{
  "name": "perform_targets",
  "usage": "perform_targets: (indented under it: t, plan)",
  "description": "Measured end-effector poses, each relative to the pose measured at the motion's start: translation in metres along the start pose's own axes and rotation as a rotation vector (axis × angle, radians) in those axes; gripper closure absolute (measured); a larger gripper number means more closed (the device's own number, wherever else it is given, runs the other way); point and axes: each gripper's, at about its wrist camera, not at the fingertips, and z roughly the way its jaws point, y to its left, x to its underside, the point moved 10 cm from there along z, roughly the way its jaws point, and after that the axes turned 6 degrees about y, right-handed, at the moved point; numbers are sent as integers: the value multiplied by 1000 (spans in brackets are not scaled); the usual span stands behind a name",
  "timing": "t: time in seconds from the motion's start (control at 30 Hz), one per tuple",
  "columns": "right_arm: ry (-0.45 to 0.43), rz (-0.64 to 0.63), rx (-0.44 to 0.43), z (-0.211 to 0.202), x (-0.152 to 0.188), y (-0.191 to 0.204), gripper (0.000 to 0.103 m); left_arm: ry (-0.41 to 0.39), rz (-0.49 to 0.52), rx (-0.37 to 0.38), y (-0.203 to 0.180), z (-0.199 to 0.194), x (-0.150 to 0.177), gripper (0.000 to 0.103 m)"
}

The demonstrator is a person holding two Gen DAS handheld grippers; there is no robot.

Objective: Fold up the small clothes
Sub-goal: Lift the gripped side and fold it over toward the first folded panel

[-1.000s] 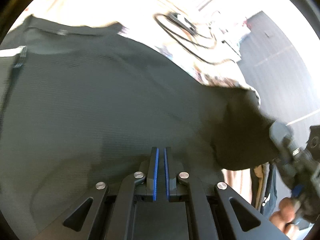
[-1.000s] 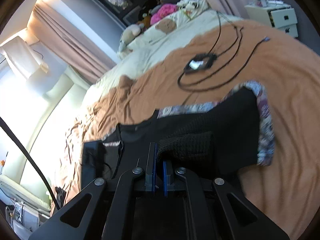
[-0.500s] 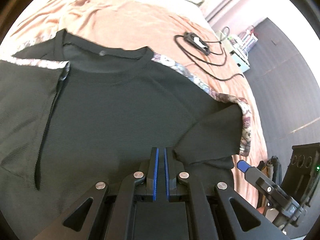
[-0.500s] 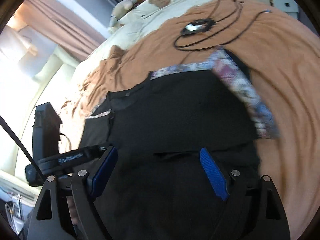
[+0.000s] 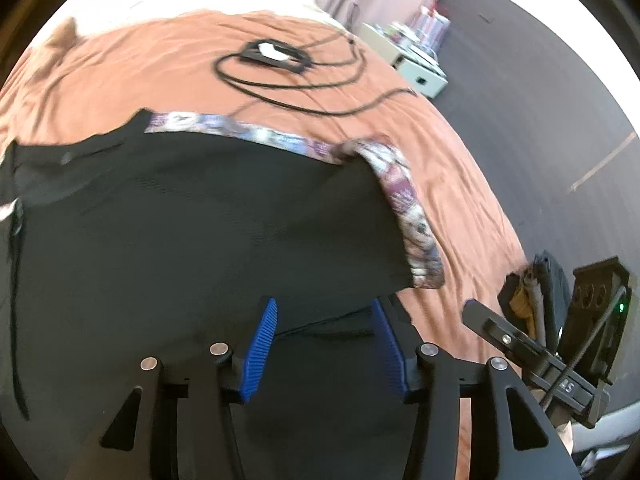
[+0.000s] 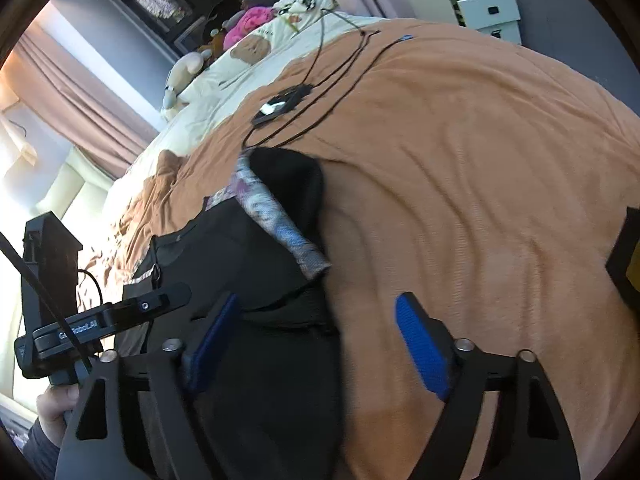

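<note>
Black knit T-shirt with patterned trim on orange bedspread: sleeve folded in | left tongs opening, empty | right tongs closing, empty | body folds remain

Black T-shirt, patterned trim, spread flat on orange bedspread, sleeve folded inward

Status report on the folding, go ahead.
Left gripper opening, right gripper closing, both empty. Black shirt flat on bed, sleeve folded in. Black cable beyond collar, clear.
</note>
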Motion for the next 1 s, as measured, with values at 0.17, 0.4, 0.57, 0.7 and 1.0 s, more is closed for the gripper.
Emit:
perform_targets:
  t: [0.17,0.4,0.57,0.7,1.0]
  plan:
    - [-22,37,-12,-2,19,-16,54,41,105,-37,-24,31,2,48]
    - [1,49,-18,15,49,-26,54,80,207,-86,-45,67,6,39]
    - [2,44,15,6,45,-29,60,66,227,-146,-50,80,-1,30]
    - [2,75,17,2,43,-35,63,68,242,-245,-49,92,-9,26]
    - [-7,83,11,1,42,-32,65,-13,208,-255,-37,65,-28,85]
